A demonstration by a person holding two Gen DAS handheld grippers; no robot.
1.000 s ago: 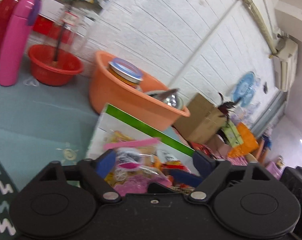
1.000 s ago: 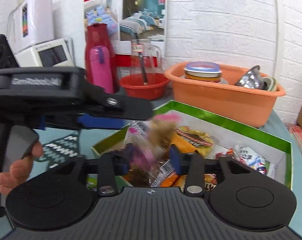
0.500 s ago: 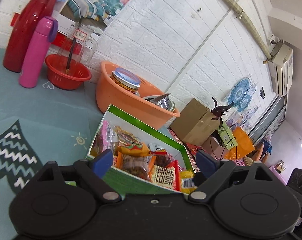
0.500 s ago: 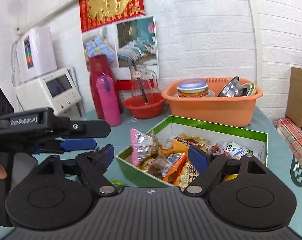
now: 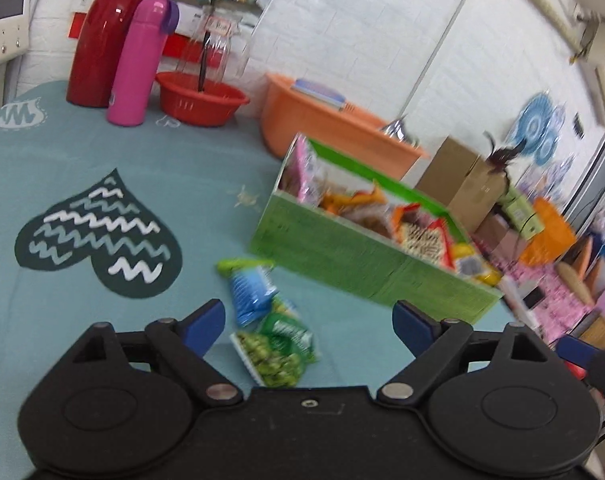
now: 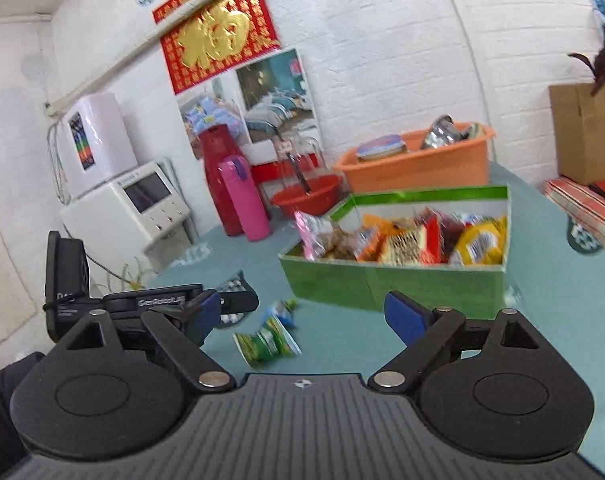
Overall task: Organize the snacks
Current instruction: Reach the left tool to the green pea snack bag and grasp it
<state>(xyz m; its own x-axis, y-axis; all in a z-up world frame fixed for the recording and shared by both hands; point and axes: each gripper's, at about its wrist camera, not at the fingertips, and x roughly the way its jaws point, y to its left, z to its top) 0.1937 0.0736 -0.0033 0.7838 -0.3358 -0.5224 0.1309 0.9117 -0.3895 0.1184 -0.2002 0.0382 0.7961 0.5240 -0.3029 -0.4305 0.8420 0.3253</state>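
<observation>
A green box (image 5: 354, 256) (image 6: 398, 284) full of snack packets stands on the teal tablecloth. In front of it lie two loose packets: a blue one (image 5: 250, 288) (image 6: 280, 312) and a green pea packet (image 5: 278, 354) (image 6: 266, 344). My left gripper (image 5: 308, 320) hangs open just above and behind these packets, nothing between its fingers. My right gripper (image 6: 298, 314) is open too and empty, pulled back from the box. The left gripper's black body (image 6: 154, 306) shows at the left of the right wrist view.
Behind the box are an orange basin (image 5: 334, 128) (image 6: 418, 164) with bowls, a red bowl (image 5: 200, 98), a pink flask (image 5: 136, 60) (image 6: 244, 200) and a red jug (image 5: 102, 36). A white appliance (image 6: 134, 200) stands left. A cardboard box (image 5: 458, 184) sits beyond the table's right edge.
Both grippers have drawn back from over the green box. The right gripper opened and dropped a pink packet into the box. The two loose packets on the cloth have come into view.
</observation>
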